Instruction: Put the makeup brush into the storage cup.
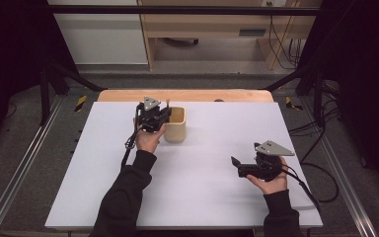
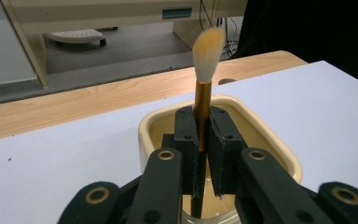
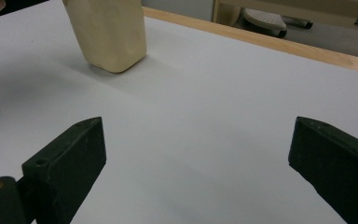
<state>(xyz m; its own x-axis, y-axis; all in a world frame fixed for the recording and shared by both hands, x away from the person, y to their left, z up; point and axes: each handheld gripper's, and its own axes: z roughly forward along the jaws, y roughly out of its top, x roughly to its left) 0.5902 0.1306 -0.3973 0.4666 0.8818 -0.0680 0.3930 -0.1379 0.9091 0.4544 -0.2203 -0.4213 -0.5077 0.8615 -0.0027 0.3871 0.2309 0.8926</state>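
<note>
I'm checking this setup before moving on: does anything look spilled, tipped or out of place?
Nothing stands out. The cream cup stands upright on the white table, with no spill around it. The left gripper holds a brush upright over the cup, bristles up. The right gripper is open above bare tabletop.

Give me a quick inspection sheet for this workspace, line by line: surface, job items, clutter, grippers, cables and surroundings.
Surface: white sheet over a wooden table.
Job's things: cream holder upright; brush above it, bristles up.
Clutter: nothing seen.
Grippers: left gripper shut on the brush handle; right gripper open, holding nothing, apart from the holder.
Cables: one trails from each gripper; more lie on the floor at right.
Surroundings: black frame, wooden furniture behind.
</note>
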